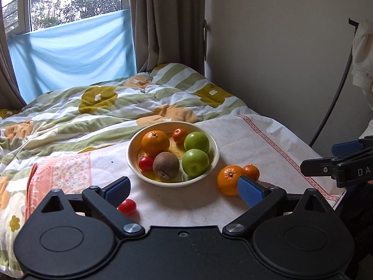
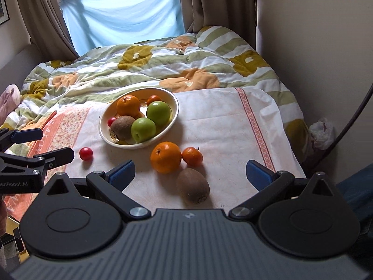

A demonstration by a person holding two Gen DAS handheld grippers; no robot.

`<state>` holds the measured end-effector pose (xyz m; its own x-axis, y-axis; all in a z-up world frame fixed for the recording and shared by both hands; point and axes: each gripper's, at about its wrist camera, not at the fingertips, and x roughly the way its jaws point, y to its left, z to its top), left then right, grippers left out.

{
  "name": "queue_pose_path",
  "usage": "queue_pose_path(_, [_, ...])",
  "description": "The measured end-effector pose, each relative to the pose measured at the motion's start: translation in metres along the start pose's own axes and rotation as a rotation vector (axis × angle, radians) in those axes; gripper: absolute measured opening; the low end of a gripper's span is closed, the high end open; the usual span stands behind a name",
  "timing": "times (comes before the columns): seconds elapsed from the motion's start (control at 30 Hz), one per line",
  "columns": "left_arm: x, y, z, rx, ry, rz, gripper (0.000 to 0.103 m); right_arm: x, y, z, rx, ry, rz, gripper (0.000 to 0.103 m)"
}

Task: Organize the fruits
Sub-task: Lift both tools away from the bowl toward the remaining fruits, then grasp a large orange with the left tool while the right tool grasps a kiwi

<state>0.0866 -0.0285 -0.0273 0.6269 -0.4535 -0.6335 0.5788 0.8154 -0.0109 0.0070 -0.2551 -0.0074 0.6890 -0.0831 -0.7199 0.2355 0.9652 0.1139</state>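
From the left wrist view, the left gripper [image 1: 184,190] spreads empty jaws over the cherry tomato [image 1: 127,207] near-left of the bowl [image 1: 211,163]; in the right wrist view, the right gripper [image 2: 190,171] gapes empty around the loose kiwi [image 2: 193,185], lying lengthwise near-right.

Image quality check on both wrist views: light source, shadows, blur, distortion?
Left wrist: daylight from the window, which is blown out; bowl sharp; fisheye vignette darkens the corners. Right wrist: same backlight, soft shadows fall toward the camera under the loose kiwi and large orange; edges bend, no obvious blur.
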Motion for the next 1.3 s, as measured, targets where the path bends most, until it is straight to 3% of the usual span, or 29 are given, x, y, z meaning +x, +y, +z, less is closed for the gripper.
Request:
queue_pose_path(0.2, [0.025,-0.019,-0.003,-0.007,0.03,-0.053,0.1,-0.001,-0.02,-0.014,0.046,0.01,-0.007,0.103])
queue_pose_path(0.5, [0.089,-0.048,-0.002,-0.024,0.122,-0.073,0.099,0.046,-0.044,-0.029,0.011,0.087,-0.001,0.103])
queue_pose_path(0.93, [0.166,-0.062,-0.001,-0.055,0.229,-0.093,0.087,0.103,-0.041,-0.039,-0.105,0.13,0.128,0.103])
queue_pose_path(1.07, [0.175,-0.06,-0.004,-0.076,0.25,-0.107,0.084,0.117,-0.042,-0.039,-0.107,0.162,0.163,0.094])
queue_pose_path(1.23, [0.18,-0.057,-0.003,-0.094,0.254,-0.131,0.083,0.126,-0.041,-0.037,-0.111,0.173,0.184,0.091])
queue_pose_path(1.3, [0.184,-0.057,-0.003,-0.093,0.265,-0.138,0.075,0.128,-0.04,-0.036,-0.118,0.175,0.195,0.088])
